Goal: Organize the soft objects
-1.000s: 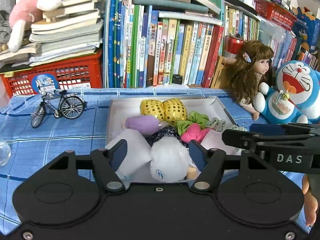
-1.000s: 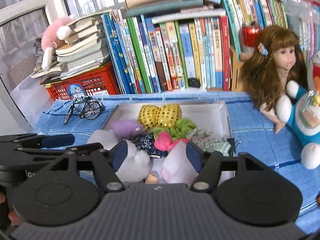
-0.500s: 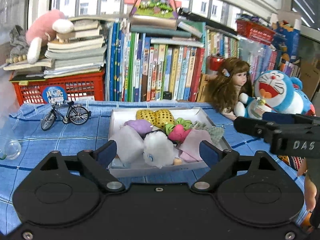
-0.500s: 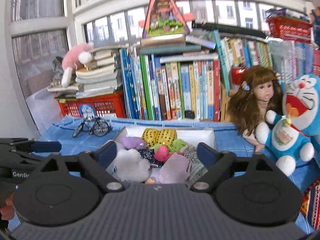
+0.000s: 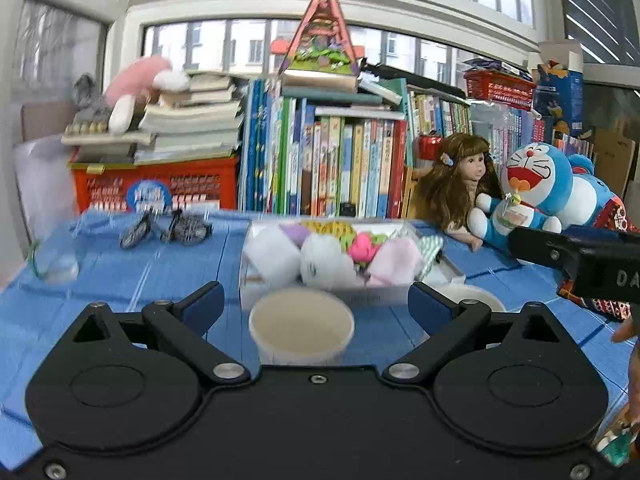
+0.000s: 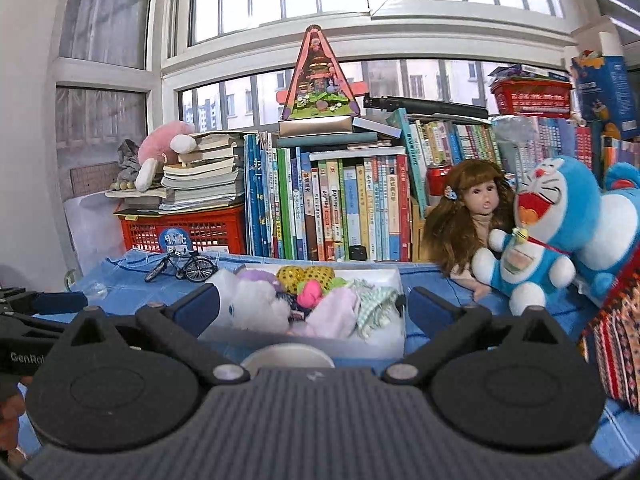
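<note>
A shallow white box (image 5: 256, 280) (image 6: 394, 276) on the blue cloth holds several soft things: a white fluffy plush (image 5: 324, 260) (image 6: 256, 306), a pale pink cloth (image 5: 394, 260) (image 6: 334, 312), a pink scrunchie (image 5: 362, 246) (image 6: 310, 292), gold sequin pieces (image 6: 306, 276) and a green checked cloth (image 6: 374, 306). My left gripper (image 5: 316, 306) is open and empty, held back from the box. My right gripper (image 6: 314, 308) is open and empty, also short of the box, and shows at the right of the left wrist view (image 5: 576, 256).
A cream cup (image 5: 302, 326) stands just before the left gripper; another white rim (image 6: 288, 356) lies before the right one. A toy bicycle (image 6: 182, 266), glass bowl (image 5: 54, 258), red crate (image 6: 188, 230), books (image 6: 332, 208), doll (image 6: 474, 220) and blue plush (image 6: 548, 232) ring the box.
Both grippers have pulled back and up from the box and opened wide. The soft things stay in the box. The cups have come into view.
</note>
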Available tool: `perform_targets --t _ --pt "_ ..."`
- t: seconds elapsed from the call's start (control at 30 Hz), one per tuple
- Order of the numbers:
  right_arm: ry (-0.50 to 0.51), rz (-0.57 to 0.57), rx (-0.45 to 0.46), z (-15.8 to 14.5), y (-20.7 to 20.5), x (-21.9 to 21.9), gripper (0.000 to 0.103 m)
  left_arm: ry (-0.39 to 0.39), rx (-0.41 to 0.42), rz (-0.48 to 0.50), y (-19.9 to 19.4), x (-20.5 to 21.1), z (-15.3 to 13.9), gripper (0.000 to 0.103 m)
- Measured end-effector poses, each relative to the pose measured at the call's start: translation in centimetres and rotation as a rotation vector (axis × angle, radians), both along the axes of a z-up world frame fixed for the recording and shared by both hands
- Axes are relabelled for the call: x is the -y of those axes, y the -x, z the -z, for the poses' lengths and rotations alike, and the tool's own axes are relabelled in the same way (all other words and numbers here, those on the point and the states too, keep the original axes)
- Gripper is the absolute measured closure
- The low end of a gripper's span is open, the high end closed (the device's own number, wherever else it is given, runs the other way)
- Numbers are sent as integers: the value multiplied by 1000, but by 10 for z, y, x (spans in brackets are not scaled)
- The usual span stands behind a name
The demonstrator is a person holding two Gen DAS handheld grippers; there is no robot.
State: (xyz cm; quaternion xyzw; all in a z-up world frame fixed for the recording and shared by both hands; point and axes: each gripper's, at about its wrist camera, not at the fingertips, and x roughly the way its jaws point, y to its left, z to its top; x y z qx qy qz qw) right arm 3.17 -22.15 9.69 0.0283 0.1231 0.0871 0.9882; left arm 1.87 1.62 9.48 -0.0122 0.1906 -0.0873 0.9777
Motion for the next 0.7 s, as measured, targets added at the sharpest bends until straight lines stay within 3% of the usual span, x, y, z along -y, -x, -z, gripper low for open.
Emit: perform_targets --t 0.27,0.4,0.7 --pt "-23 33 -22 41 29 3 0 6 -51 -92 19 -14 38 5" --pt "13 69 -53 64 37 -2 0 -11 -90 -130 20 -18 59 5" --pt "50 98 -149 97 33 -11 0 -26 -176 -149 13 -17 95 5"
